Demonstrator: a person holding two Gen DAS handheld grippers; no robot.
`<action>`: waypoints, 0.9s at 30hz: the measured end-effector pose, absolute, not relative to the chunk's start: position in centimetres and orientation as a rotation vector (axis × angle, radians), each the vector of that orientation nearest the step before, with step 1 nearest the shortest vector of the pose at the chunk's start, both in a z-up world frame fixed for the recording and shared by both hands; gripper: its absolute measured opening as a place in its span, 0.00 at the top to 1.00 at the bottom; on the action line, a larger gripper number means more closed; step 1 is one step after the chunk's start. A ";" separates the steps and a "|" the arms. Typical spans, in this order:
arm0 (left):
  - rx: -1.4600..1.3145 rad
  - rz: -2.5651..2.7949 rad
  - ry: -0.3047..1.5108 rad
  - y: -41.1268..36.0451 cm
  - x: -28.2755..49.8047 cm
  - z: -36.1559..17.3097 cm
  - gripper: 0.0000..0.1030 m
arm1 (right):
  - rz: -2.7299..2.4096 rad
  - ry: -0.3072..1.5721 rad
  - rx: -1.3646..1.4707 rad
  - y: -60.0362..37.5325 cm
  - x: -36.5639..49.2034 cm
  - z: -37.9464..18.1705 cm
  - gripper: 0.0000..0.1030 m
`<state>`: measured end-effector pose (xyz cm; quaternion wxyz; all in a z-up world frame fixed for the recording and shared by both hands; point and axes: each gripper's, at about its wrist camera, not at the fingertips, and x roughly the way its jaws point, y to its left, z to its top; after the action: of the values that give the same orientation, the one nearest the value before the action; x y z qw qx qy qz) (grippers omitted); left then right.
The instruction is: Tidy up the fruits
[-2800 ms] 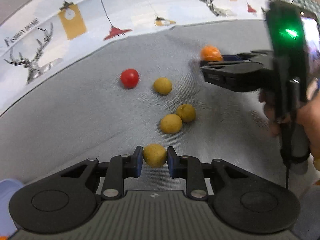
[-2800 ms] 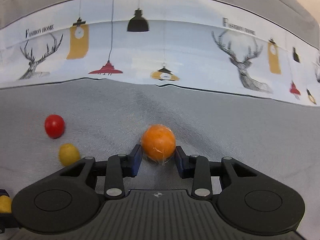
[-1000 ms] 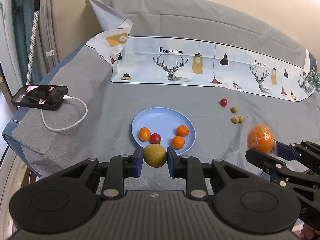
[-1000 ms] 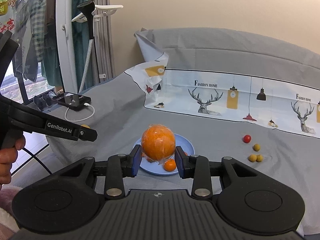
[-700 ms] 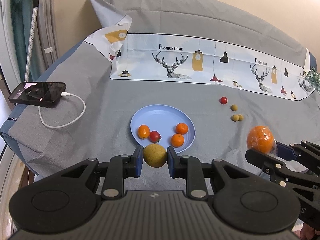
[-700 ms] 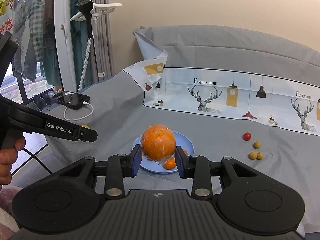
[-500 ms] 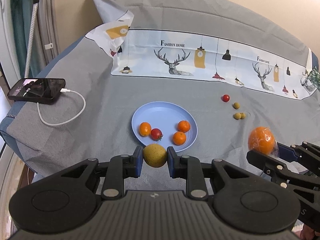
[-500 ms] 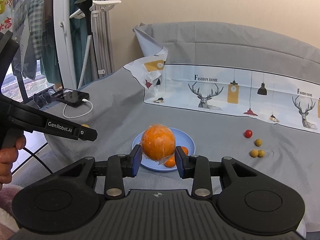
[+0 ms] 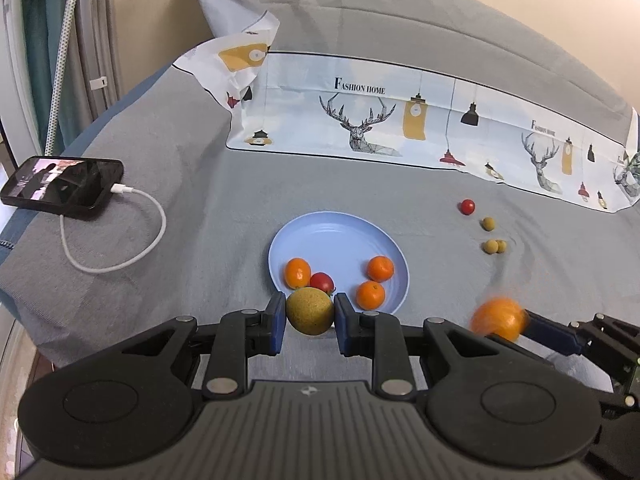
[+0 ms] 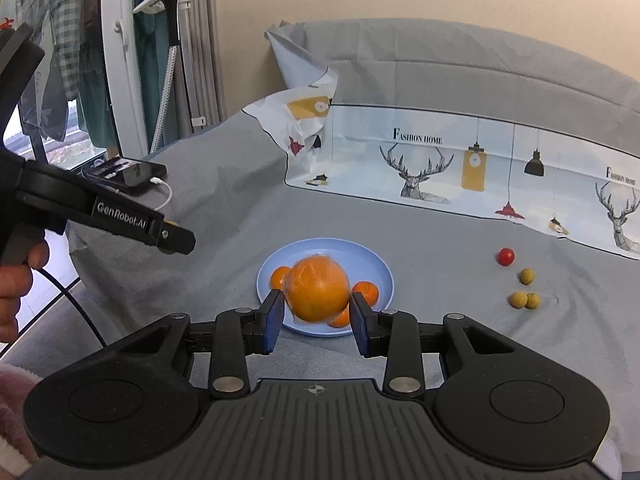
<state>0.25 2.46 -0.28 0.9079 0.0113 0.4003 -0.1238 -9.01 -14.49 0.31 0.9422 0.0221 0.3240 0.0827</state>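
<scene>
My left gripper is shut on a yellow-green round fruit, held above the near rim of the blue plate. The plate holds three small oranges and a red tomato. My right gripper holds a large wrapped orange between its pads; the orange is blurred and the pads look slightly parted around it. It hangs over the plate. The same orange shows blurred at the right of the left wrist view.
On the grey cloth right of the plate lie a red tomato and three small yellow fruits. A black phone with a white cable lies at the left edge. A printed deer cloth lies behind.
Both grippers have moved closer to the blue plate with their fruits. The large orange now looks blurred and tilted in the right gripper, whose pads seem a little wider apart.
</scene>
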 end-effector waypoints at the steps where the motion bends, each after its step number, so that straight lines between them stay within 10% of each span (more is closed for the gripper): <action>1: 0.023 -0.254 0.832 2.3 0.7 -0.5 0.73 | 0.170 0.660 0.043 -14.5 -8.7 0.1 0.64; 14: 0.073 -0.243 0.927 -0.1 10.1 -5.8 0.73 | 0.093 0.819 0.074 -19.3 -1.1 -9.3 0.81; 27: 0.069 -0.217 0.981 -1.5 14.0 -7.8 0.73 | 0.064 0.875 0.170 -23.6 1.3 -11.8 0.38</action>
<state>14.02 -1.46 -7.85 0.8760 0.0330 0.4699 -0.1039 1.25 -23.55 -11.78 0.9018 0.0821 0.4231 0.0308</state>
